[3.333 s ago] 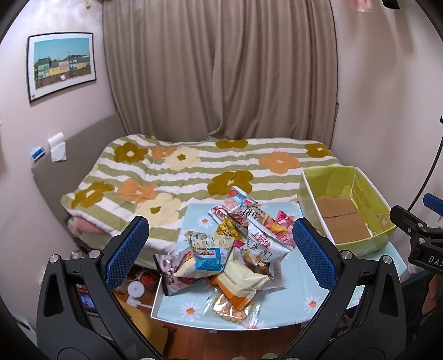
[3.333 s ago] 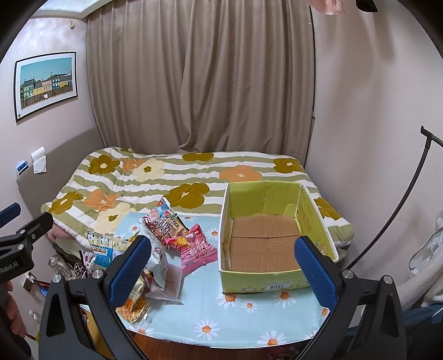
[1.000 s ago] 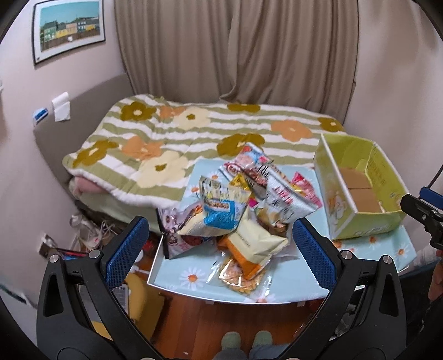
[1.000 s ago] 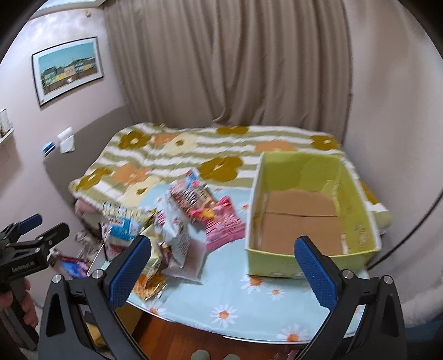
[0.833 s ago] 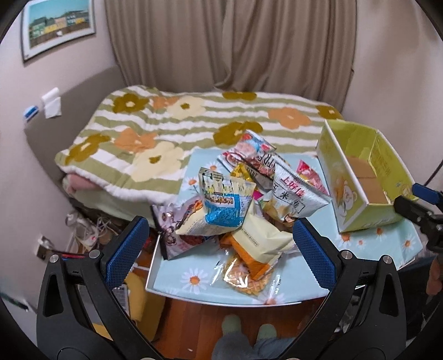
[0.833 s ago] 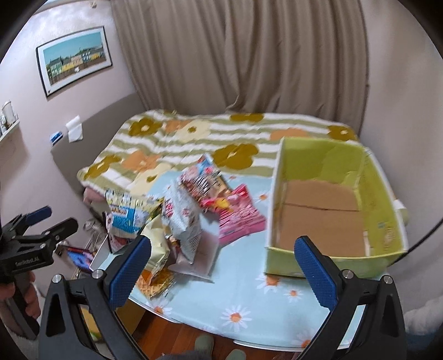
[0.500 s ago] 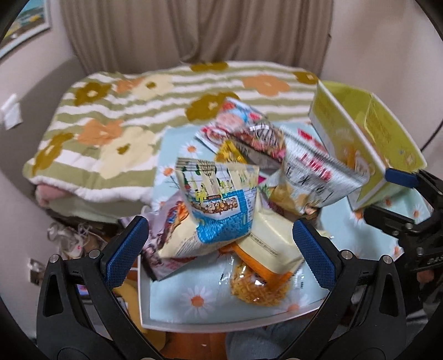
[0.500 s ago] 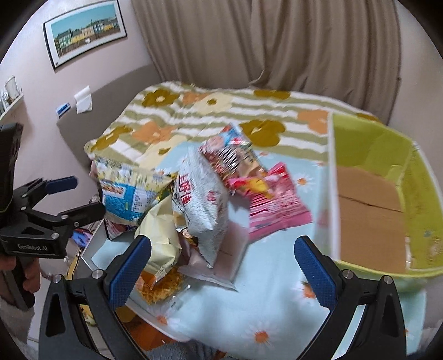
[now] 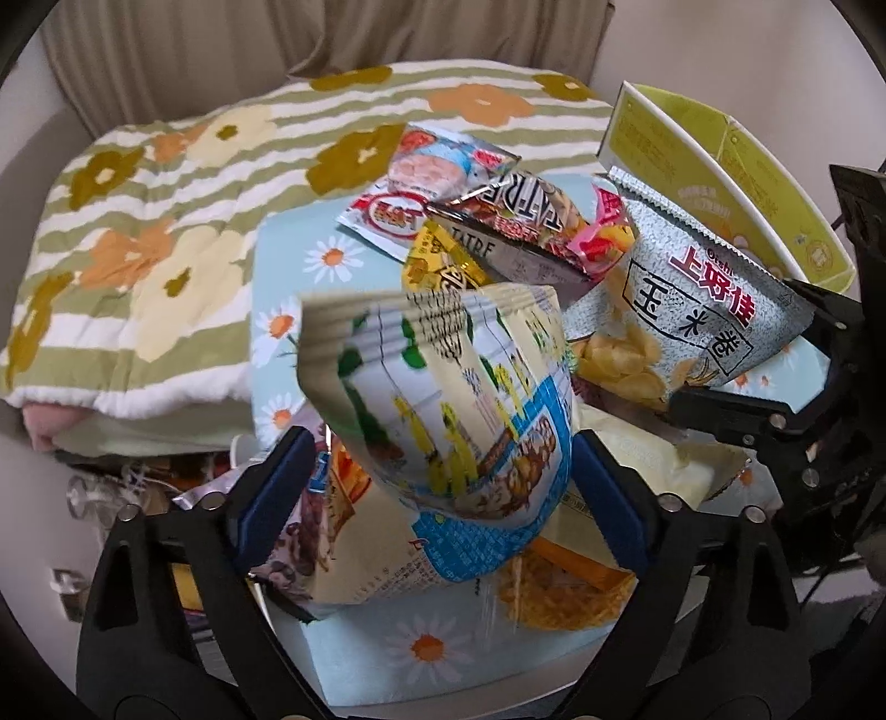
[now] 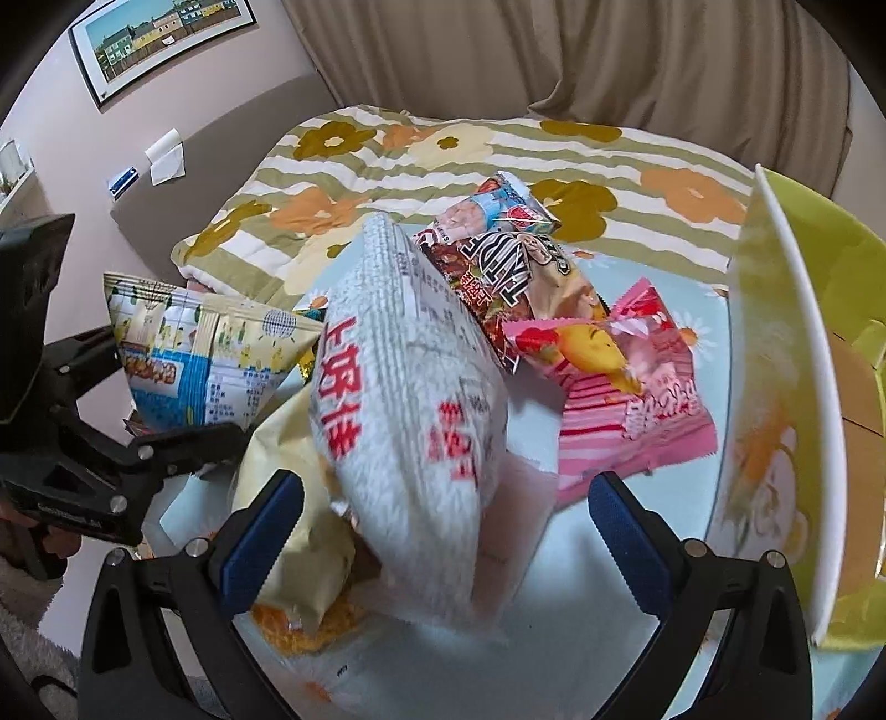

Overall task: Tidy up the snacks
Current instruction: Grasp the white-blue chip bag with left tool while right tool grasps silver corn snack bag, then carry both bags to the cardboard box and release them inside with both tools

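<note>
A pile of snack bags lies on the daisy-print table (image 9: 421, 648). My left gripper (image 9: 443, 498) is open around the cream and blue bag (image 9: 454, 410), which stands between its fingers; contact is unclear. My right gripper (image 10: 443, 526) is open around the grey bag with red characters (image 10: 410, 421), also in the left wrist view (image 9: 698, 315). A pink bag (image 10: 626, 387), a dark bag (image 10: 515, 277) and a pale yellow bag (image 10: 293, 498) lie around them. The yellow-green box (image 10: 792, 387) stands to the right.
A bed with a flowered striped cover (image 9: 155, 221) lies behind the table. Curtains (image 10: 554, 55) hang at the back. A framed picture (image 10: 160, 33) hangs on the left wall. An orange snack bag (image 9: 559, 592) lies at the table's front edge.
Both grippers have moved down and in toward the pile. The cream and blue bag now sits between the left fingers, the grey bag between the right fingers.
</note>
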`<control>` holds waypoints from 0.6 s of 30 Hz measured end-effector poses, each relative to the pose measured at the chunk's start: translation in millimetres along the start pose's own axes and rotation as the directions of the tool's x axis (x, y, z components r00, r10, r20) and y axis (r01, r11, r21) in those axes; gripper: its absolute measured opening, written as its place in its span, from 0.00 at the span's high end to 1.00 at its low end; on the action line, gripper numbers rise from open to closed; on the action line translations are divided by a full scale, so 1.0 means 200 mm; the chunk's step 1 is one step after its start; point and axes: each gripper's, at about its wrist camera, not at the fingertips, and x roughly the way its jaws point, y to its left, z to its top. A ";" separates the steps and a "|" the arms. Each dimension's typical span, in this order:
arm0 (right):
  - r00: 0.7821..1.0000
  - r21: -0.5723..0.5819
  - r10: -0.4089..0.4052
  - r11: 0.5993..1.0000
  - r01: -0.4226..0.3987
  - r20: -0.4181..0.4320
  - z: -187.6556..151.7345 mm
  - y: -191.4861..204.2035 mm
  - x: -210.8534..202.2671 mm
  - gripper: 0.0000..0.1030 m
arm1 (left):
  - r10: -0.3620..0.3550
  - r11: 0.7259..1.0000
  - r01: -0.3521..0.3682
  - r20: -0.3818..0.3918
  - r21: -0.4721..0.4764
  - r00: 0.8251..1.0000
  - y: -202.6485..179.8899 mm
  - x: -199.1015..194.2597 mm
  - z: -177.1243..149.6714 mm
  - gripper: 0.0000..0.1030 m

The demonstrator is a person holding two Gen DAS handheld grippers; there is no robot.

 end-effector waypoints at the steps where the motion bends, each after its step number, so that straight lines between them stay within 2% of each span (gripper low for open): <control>1: 1.000 0.004 0.003 1.000 -0.003 -0.003 0.01 0.01 0.01 0.01 | -0.010 1.000 0.010 -0.006 0.004 1.000 0.00 0.01 0.00 0.18; 5: 1.000 0.023 0.021 1.000 -0.020 -0.014 0.02 0.00 0.04 0.01 | -0.026 0.999 0.026 -0.012 0.039 1.000 -0.02 0.02 0.00 0.25; 9: 0.999 0.049 0.033 0.998 -0.031 -0.027 0.05 0.01 0.08 0.07 | -0.045 0.997 0.046 -0.017 0.055 0.999 -0.03 0.02 0.00 0.29; 11: 0.998 0.054 0.049 0.997 -0.047 -0.030 0.06 0.01 0.09 0.17 | -0.050 0.997 0.051 -0.016 0.064 0.999 -0.03 0.01 0.00 0.31; 12: 0.998 0.055 0.054 0.997 -0.052 -0.033 0.06 0.01 0.09 0.20 | -0.050 0.996 0.051 -0.016 0.069 0.999 -0.03 0.01 0.00 0.32; 14: 0.996 0.058 0.076 0.996 -0.073 -0.040 0.07 0.02 0.10 0.33 | -0.047 0.996 0.047 -0.010 0.079 0.999 -0.04 0.00 0.01 0.33; 18: 0.996 0.055 0.082 0.995 -0.080 -0.041 0.06 0.04 0.09 0.40 | -0.052 0.996 0.052 -0.001 0.073 0.999 -0.04 -0.01 0.02 0.35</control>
